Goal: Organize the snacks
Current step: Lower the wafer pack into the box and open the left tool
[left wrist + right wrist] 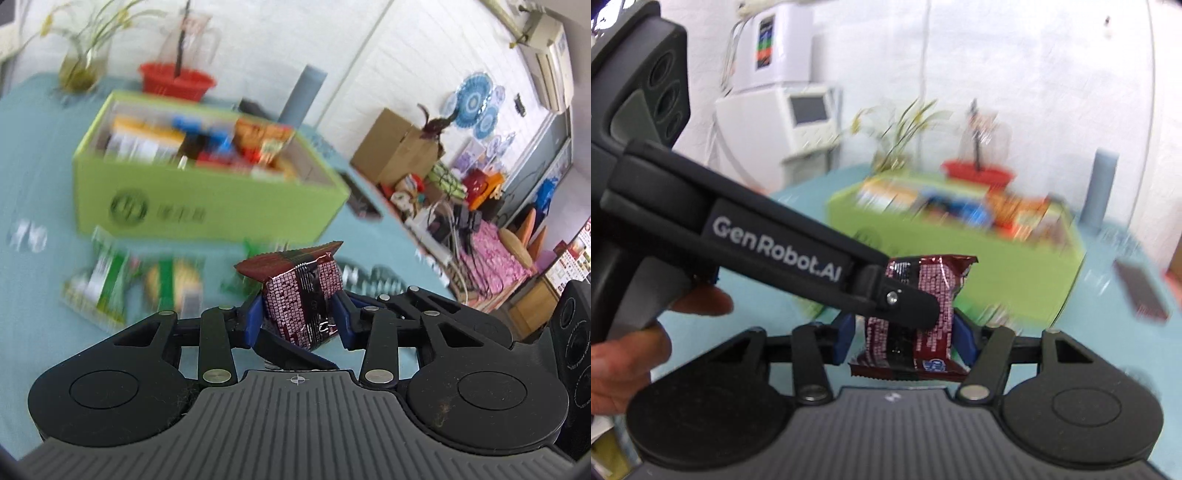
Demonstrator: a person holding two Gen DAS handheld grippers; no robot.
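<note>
A dark red snack packet [303, 295] stands upright between the blue pads of my left gripper [299, 321], which is shut on it. In the right wrist view the same kind of packet [923, 295] sits between the blue pads of my right gripper [905, 339], also shut on it. A black finger [908, 304] of the left gripper crosses in front of that packet, so both grippers seem to hold one packet. Behind it stands the green box [207, 206] [979, 273], open and holding several snacks.
Green snack packets [107, 284] lie on the teal tablecloth [33, 314] in front of the box. A red basket [177, 79], a glass vase with a plant [79, 70] and a grey cylinder [303, 96] stand behind it. A hand [624, 358] holds the left gripper.
</note>
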